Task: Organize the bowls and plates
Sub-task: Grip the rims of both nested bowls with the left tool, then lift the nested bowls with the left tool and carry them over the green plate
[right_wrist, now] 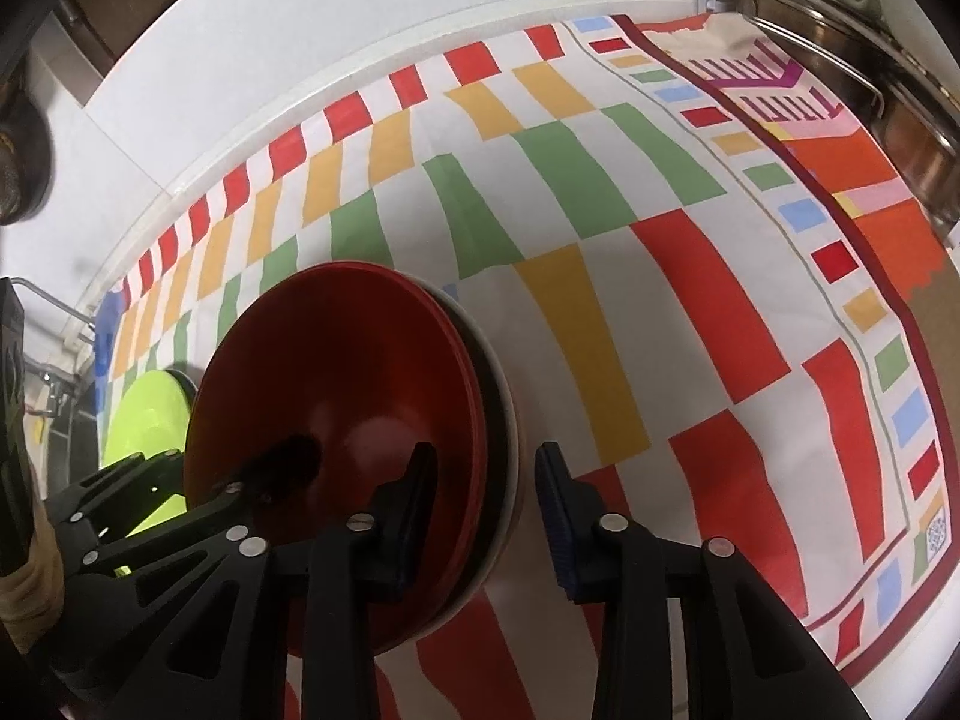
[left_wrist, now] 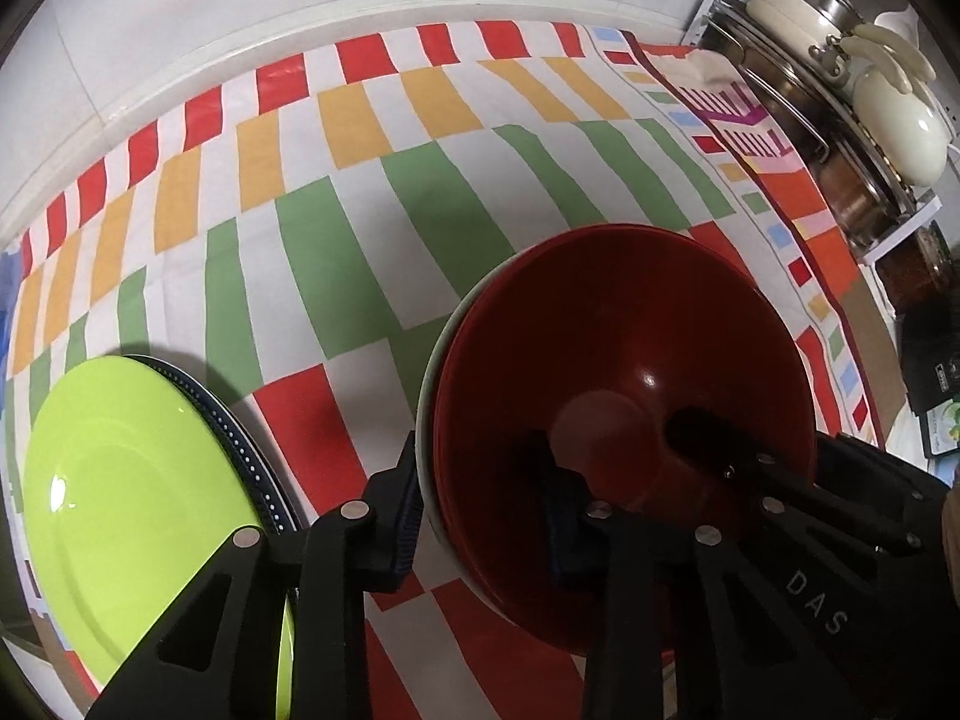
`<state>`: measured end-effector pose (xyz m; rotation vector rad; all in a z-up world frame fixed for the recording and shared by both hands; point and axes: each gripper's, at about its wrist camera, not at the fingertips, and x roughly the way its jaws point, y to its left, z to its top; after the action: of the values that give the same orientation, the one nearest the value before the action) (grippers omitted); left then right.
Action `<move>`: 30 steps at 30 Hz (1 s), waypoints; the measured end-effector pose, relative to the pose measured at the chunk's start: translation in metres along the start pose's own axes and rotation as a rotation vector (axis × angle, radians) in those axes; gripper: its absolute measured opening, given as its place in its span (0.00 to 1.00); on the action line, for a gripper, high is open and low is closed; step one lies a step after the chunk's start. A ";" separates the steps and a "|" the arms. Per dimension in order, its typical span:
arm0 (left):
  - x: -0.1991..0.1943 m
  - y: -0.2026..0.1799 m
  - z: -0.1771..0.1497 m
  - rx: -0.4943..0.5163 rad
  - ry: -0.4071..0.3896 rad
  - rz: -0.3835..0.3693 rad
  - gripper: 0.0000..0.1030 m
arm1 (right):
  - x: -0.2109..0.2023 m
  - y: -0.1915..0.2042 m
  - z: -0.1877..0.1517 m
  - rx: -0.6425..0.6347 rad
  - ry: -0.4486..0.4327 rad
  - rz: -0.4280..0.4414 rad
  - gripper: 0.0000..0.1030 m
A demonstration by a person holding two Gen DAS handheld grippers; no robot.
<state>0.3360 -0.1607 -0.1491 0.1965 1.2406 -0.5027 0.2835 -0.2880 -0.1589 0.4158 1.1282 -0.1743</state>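
Left wrist view shows both grippers, left gripper (left_wrist: 480,498) and right gripper (left_wrist: 708,438), narrowly straddling the red bowl's (left_wrist: 624,360) rim, pot rack (left_wrist: 840,120) at two o'clock.

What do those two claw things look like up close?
Both are black plastic. The left claw has two flat, angular fingers with triangle-shaped cutouts, round silver screw heads at the joints, and dark blue ribbed pads at the tips. The right claw is built just the same. Seen from the left camera, its body shows pale letters, DAS. No cables show.
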 end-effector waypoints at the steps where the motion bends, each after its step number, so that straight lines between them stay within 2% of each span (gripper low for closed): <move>1: 0.000 0.001 0.000 -0.006 -0.001 -0.002 0.30 | 0.001 0.000 0.000 0.005 0.004 -0.002 0.26; 6: -0.001 0.004 0.001 -0.028 -0.006 -0.007 0.30 | 0.000 0.000 0.000 0.021 0.005 -0.010 0.25; 15: -0.028 0.014 -0.001 -0.041 -0.077 -0.003 0.30 | -0.011 0.005 0.000 0.038 -0.021 -0.013 0.25; 30: -0.091 0.074 -0.026 -0.145 -0.207 0.038 0.29 | -0.053 0.072 0.000 -0.095 -0.128 0.036 0.25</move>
<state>0.3277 -0.0618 -0.0818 0.0430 1.0638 -0.3882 0.2853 -0.2258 -0.0942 0.3353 0.9984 -0.1134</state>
